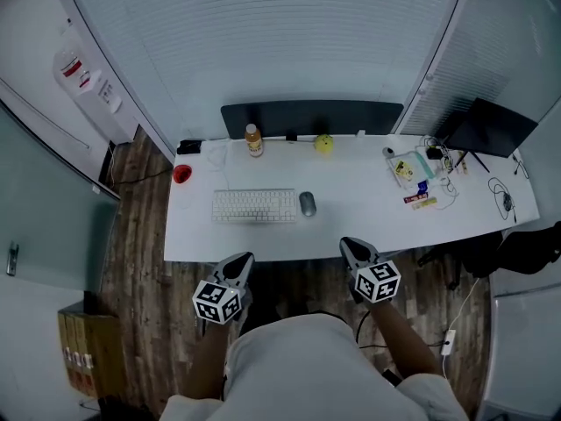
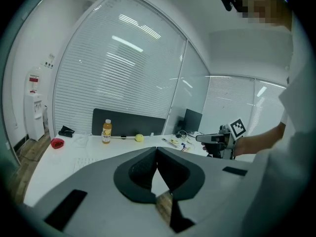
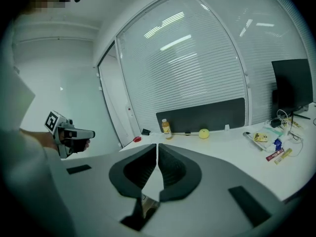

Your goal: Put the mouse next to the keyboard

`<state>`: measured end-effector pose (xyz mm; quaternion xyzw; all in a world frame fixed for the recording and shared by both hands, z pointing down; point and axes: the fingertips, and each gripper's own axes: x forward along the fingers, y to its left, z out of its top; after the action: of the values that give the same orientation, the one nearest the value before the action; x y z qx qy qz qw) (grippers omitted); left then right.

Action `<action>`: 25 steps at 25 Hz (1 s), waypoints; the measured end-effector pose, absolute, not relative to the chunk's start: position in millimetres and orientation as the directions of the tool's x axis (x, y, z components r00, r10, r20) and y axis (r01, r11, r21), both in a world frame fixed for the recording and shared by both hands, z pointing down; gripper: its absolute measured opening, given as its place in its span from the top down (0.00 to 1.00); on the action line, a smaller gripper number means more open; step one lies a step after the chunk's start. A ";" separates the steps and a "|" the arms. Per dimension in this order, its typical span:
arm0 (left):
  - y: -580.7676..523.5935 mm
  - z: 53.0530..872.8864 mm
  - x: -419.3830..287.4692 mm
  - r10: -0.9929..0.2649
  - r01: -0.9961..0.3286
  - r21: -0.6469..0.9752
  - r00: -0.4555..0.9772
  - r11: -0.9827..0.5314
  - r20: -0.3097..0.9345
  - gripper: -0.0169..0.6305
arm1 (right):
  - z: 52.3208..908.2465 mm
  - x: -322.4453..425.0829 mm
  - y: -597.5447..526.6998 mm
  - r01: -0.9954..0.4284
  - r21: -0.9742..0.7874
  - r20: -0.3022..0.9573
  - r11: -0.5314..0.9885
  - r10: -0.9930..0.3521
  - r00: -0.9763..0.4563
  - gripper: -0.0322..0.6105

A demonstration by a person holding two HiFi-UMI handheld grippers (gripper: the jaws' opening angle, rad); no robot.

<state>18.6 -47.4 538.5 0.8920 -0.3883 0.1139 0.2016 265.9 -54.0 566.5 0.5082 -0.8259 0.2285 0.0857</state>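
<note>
White blinds and glass walls close in the long white surface (image 1: 368,226) in front of you. On it the keyboard (image 1: 254,206) lies toward the near edge. The mouse (image 1: 308,203) sits just beside the keyboard's right end, with a narrow gap between them. Farther back, a bottle (image 1: 254,140) and a yellow ball (image 1: 324,144) stand in front of a dark partition (image 1: 311,117). A red object (image 1: 181,174) lies toward the left end, and a monitor (image 1: 486,128) stands at the right end among cables and small packets.

You hold both grippers off the near edge of the surface, over the wooden floor (image 1: 140,261), touching nothing. Your left gripper (image 1: 243,261) has its fingers (image 2: 140,172) together, tips meeting, with nothing between them. Your right gripper (image 1: 351,246) is the same: its fingers (image 3: 143,169) are closed on each other and hold nothing.
</note>
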 end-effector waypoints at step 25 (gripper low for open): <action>-27.6 497.3 -71.6 -0.685 -0.749 0.202 0.660 -0.631 0.307 0.95 | 519.8 200.9 -48.4 -0.906 -0.221 0.310 0.361 -0.855 -0.416 0.89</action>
<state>-71.6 -27.6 497.3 0.8973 -0.3996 0.1012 0.1575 200.9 -48.4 519.8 0.5355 -0.8219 0.1809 0.0709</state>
